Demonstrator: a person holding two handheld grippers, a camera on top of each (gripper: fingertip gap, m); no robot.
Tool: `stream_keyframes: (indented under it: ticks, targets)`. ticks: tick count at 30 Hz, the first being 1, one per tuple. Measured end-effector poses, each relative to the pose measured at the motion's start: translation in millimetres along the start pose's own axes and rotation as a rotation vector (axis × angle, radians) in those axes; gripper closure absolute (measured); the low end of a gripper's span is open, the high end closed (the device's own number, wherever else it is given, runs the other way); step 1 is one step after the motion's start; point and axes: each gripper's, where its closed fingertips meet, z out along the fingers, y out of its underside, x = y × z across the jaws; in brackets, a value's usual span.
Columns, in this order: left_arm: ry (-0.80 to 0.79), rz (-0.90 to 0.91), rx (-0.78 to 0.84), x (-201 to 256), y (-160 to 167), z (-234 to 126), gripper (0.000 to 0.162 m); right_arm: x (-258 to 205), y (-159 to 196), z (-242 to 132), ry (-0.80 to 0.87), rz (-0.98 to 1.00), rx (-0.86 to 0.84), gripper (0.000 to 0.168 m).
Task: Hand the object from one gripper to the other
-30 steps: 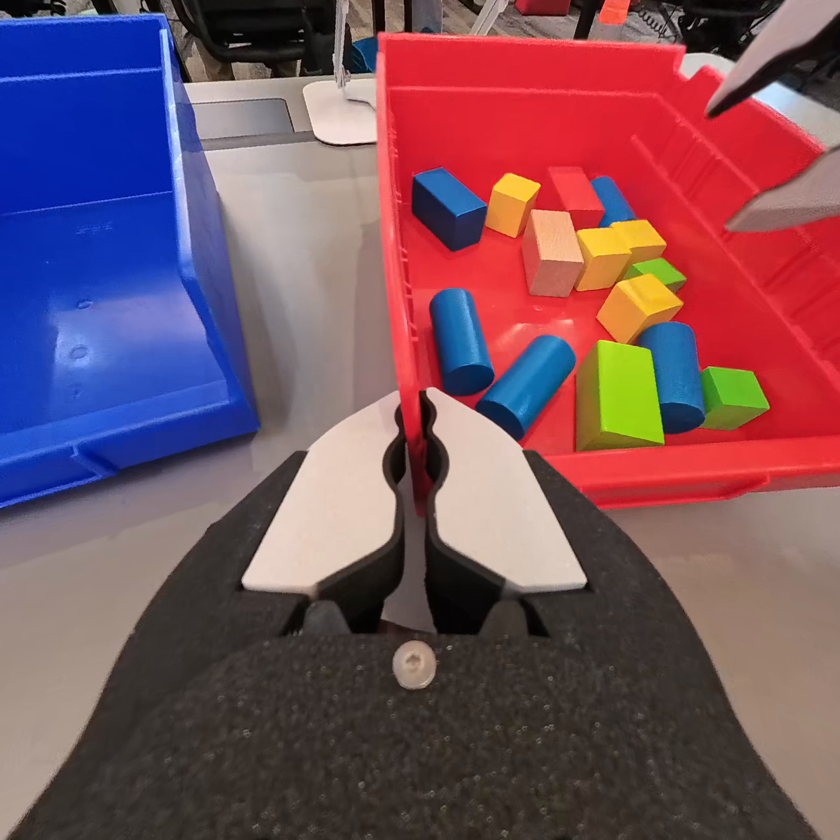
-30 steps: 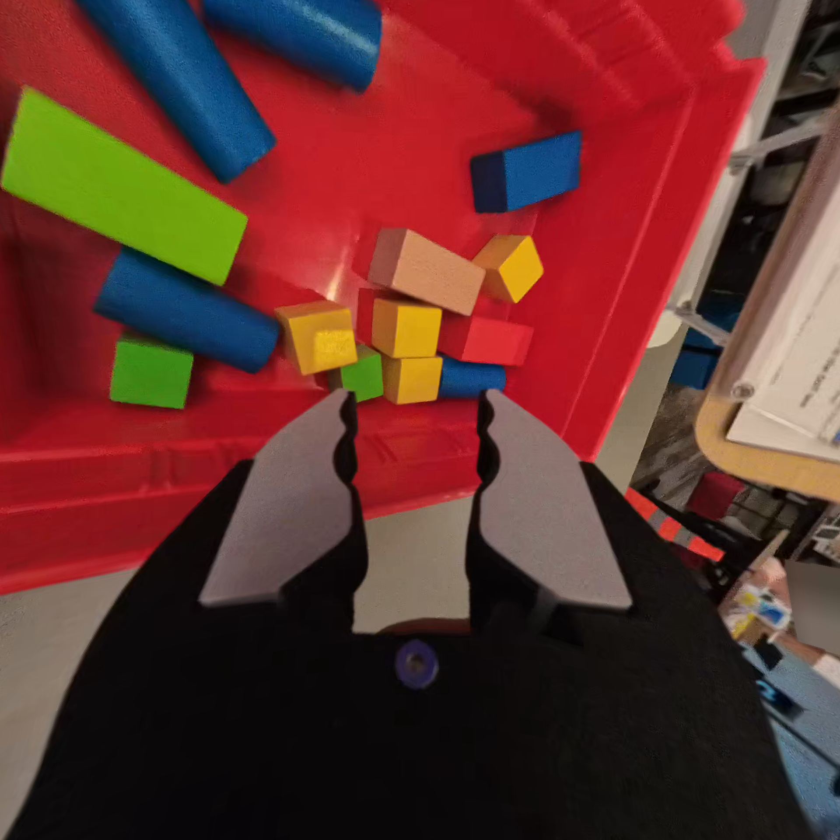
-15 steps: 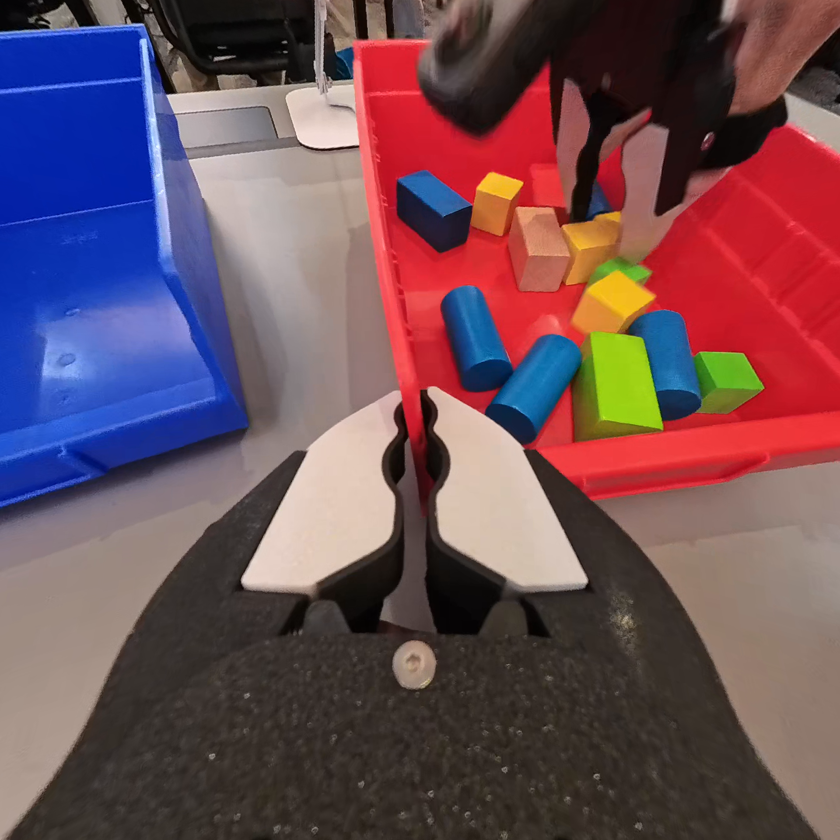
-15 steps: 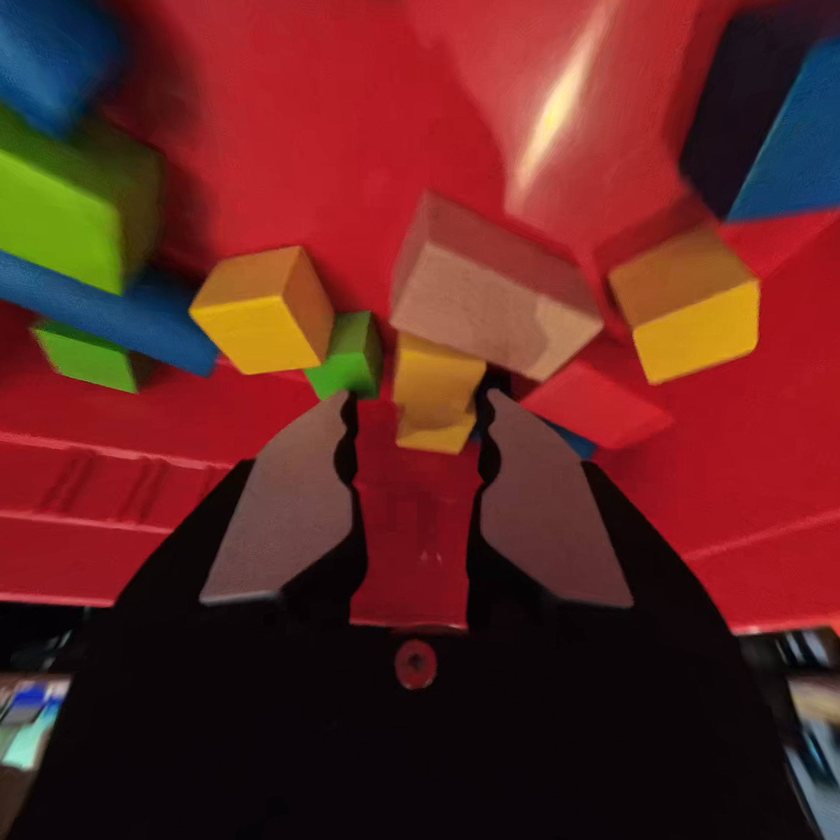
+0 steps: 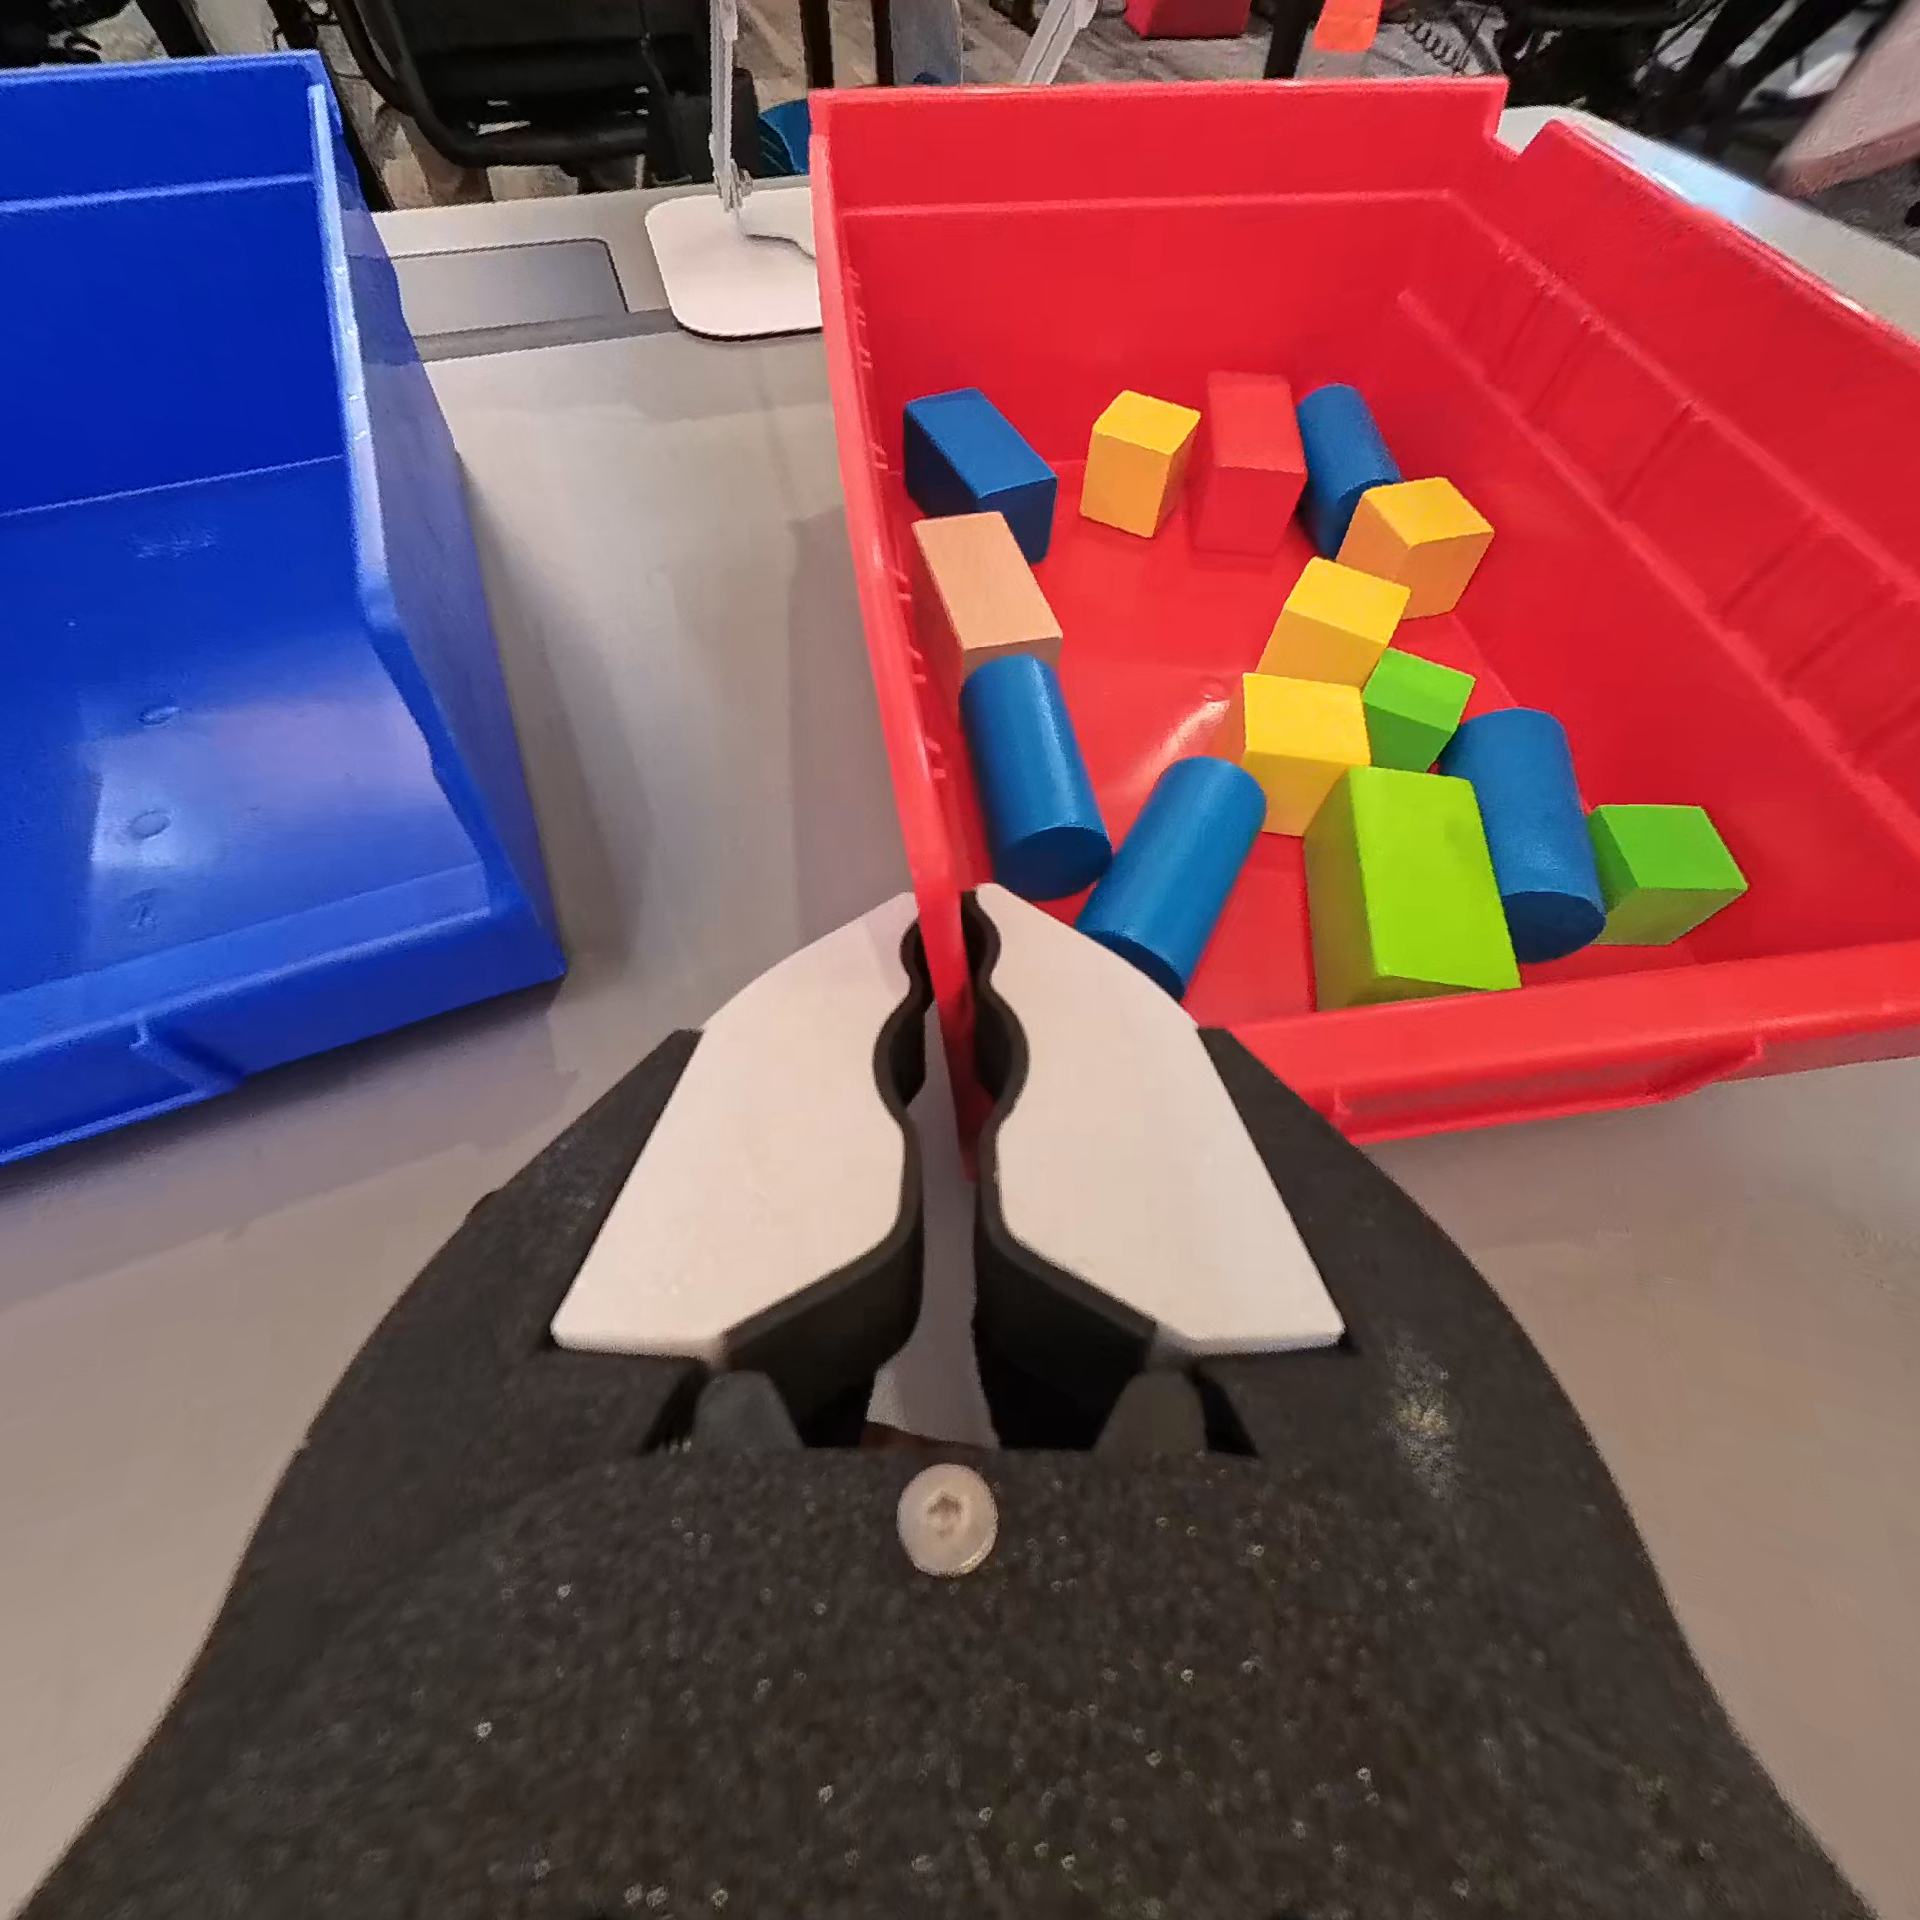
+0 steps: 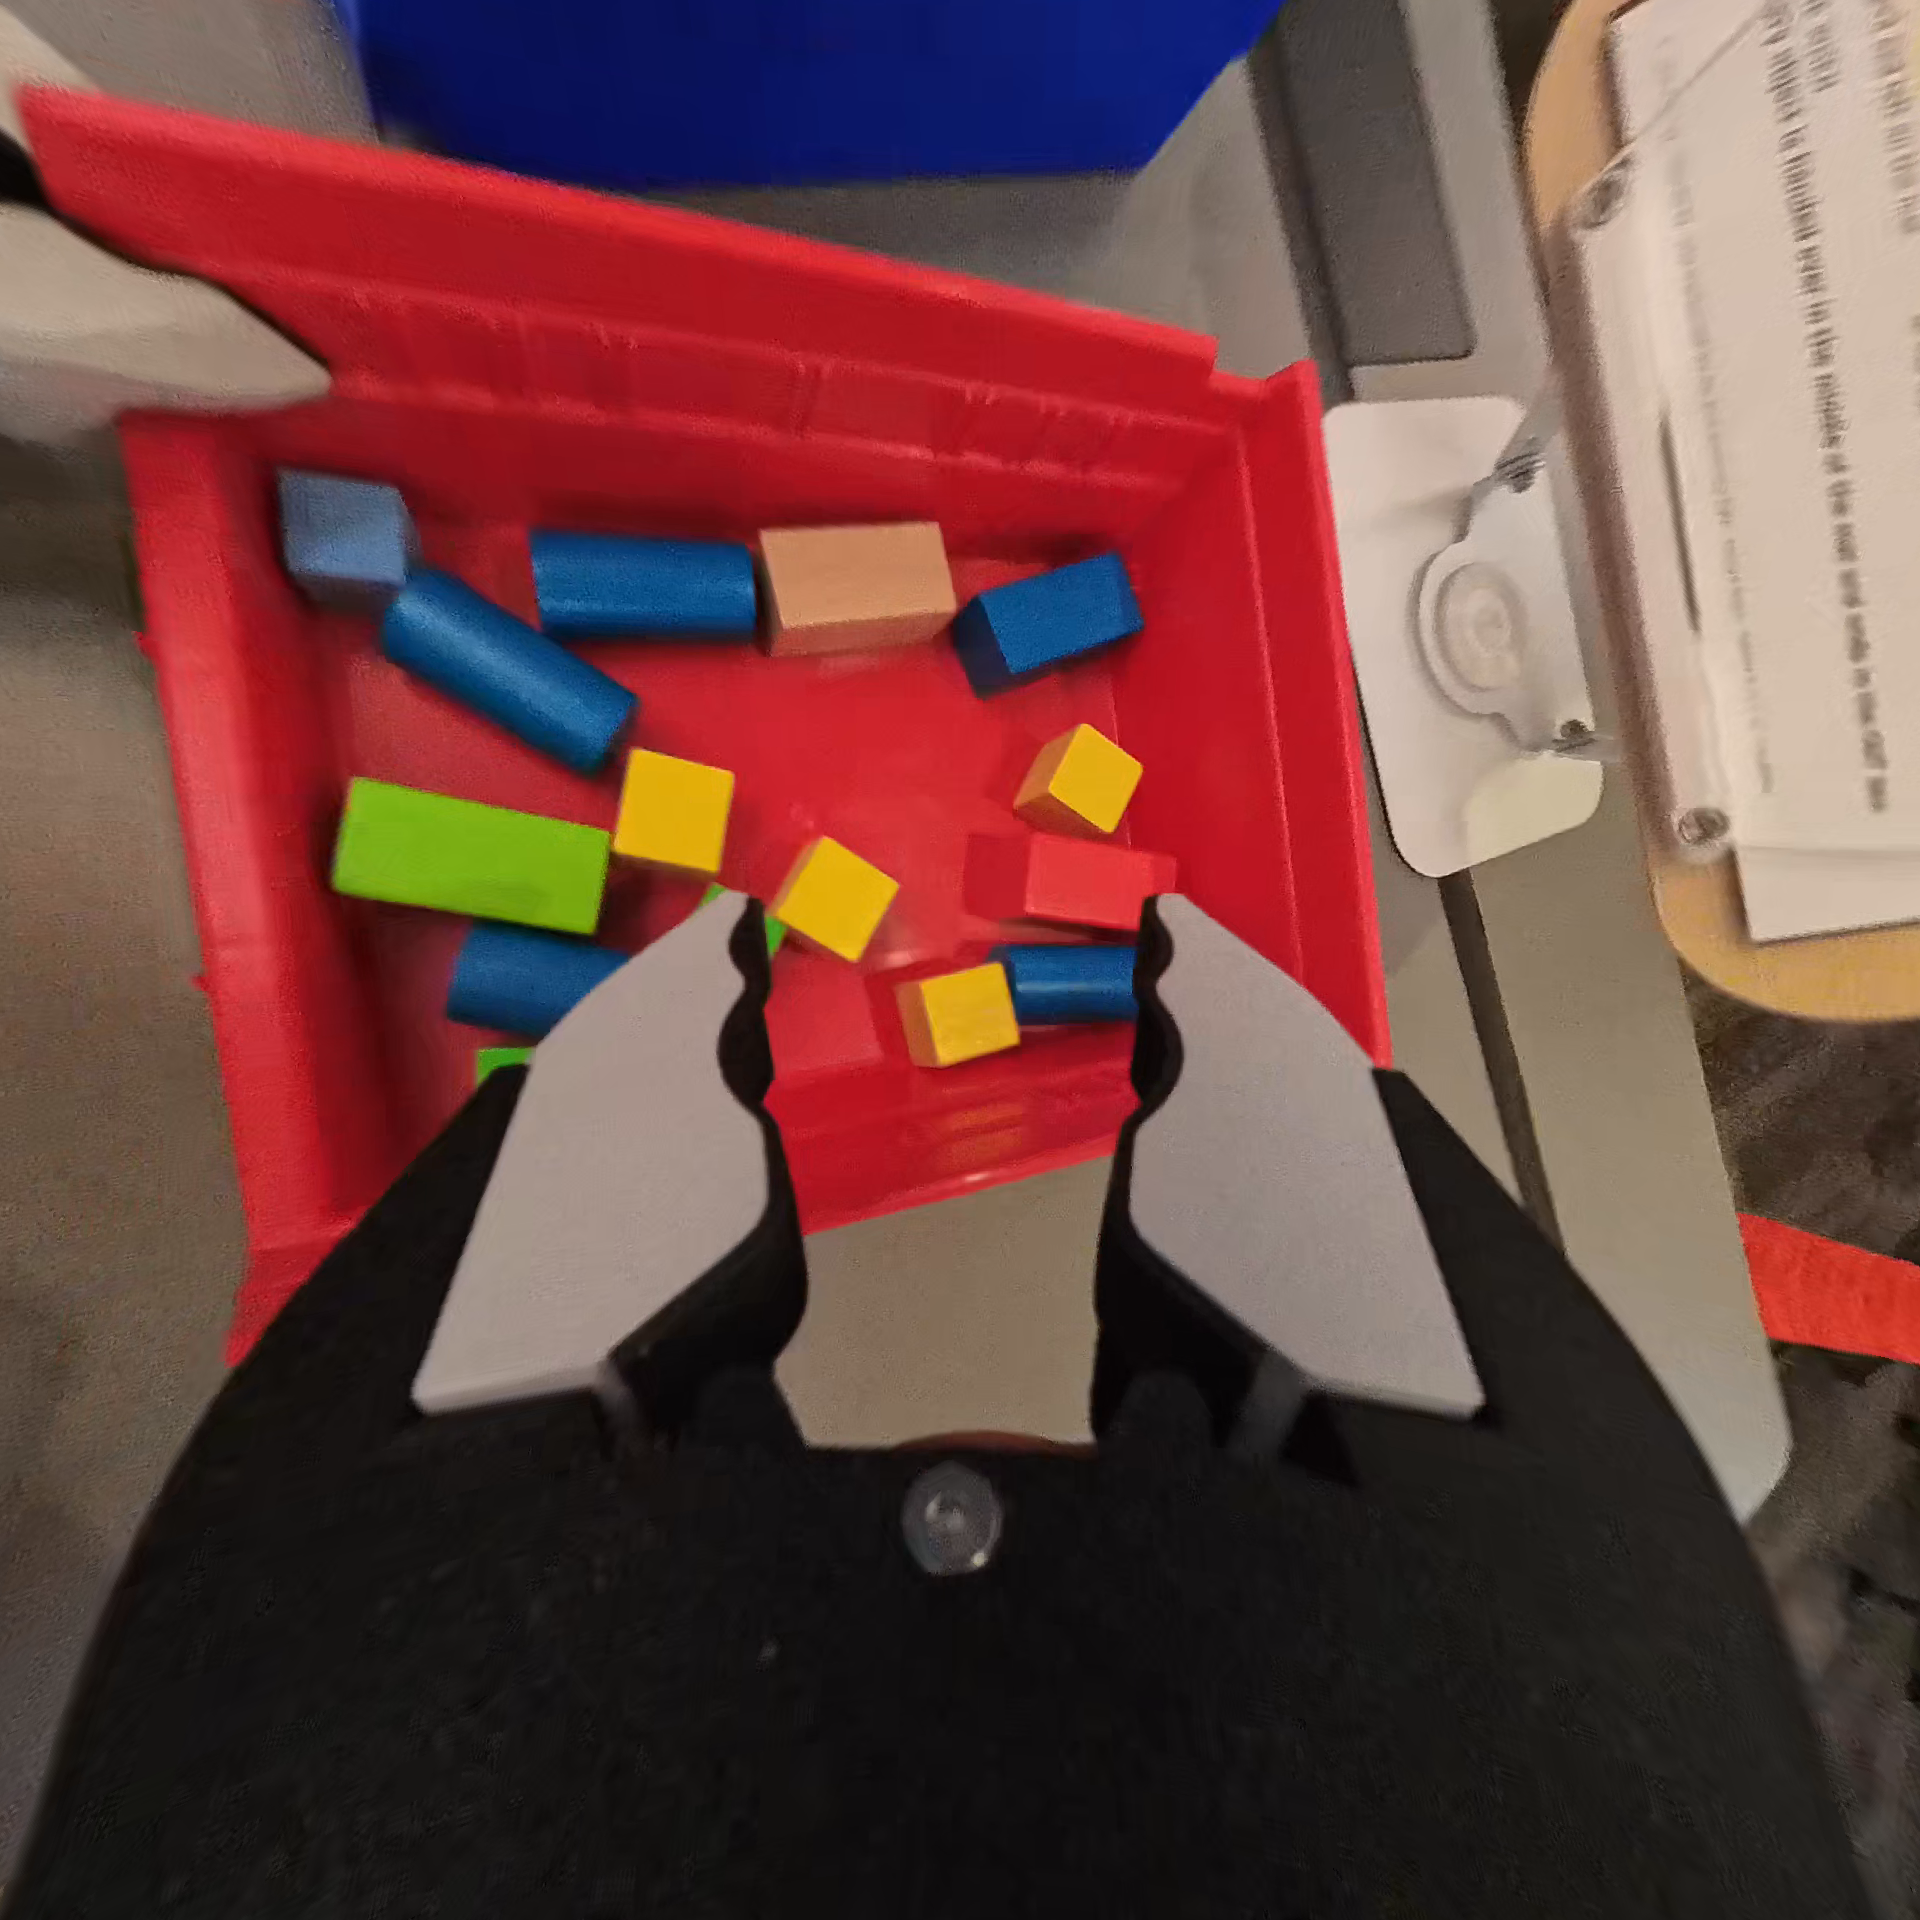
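A red bin (image 5: pixel 1558 1060) holds several wooden blocks: blue cylinders, yellow cubes, green blocks, a red block (image 5: pixel 1247 457) and a plain wood block (image 5: pixel 987 592). My left gripper (image 5: pixel 945 904) is shut on the bin's near-left corner wall. One of its fingers (image 6: pixel 135 343) shows at the bin's corner in the right wrist view. My right gripper (image 6: pixel 945 914) is open and empty, above the red bin (image 6: pixel 727 249) and looking down into it. A yellow cube (image 6: pixel 956 1013) lies below, between its fingertips. The right gripper is out of the left wrist view.
An empty blue bin (image 5: pixel 208 623) stands left of the red one on the grey table and also shows in the right wrist view (image 6: pixel 779 83). A white stand base (image 6: pixel 1455 623) and a board with a paper sheet (image 6: pixel 1766 416) sit past the red bin's end.
My right gripper dipped among the blocks, then rose out empty and opened wider. The wood block slid to the bin's left wall and the yellow cubes scattered. The left gripper kept its hold.
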Motion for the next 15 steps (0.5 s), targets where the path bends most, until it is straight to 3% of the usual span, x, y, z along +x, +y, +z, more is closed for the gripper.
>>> stream_keyframes:
  ticks: [4,7,9,10,15]
  targets:
    - [-0.011,0.005,-0.002,0.9,0.5,-1.1,0.159,-61.2,17.9,-39.5,0.116,0.342,0.268,0.093]
    - [-0.011,0.002,-0.004,3.5,0.2,-1.2,0.158,-96.5,67.8,-33.6,0.277,0.679,0.317,0.087]
    - [-0.017,0.007,-0.004,7.0,-0.4,-1.1,0.158,-104.3,88.8,-26.0,0.347,0.901,0.371,0.102]
    - [-0.020,0.014,-0.006,9.4,-0.8,-0.6,0.158,-107.9,86.4,-20.0,0.317,0.928,0.398,0.102]
    - [-0.041,0.033,-0.012,23.6,-10.2,5.1,0.158,-89.6,101.2,2.8,0.401,0.925,0.194,0.152]
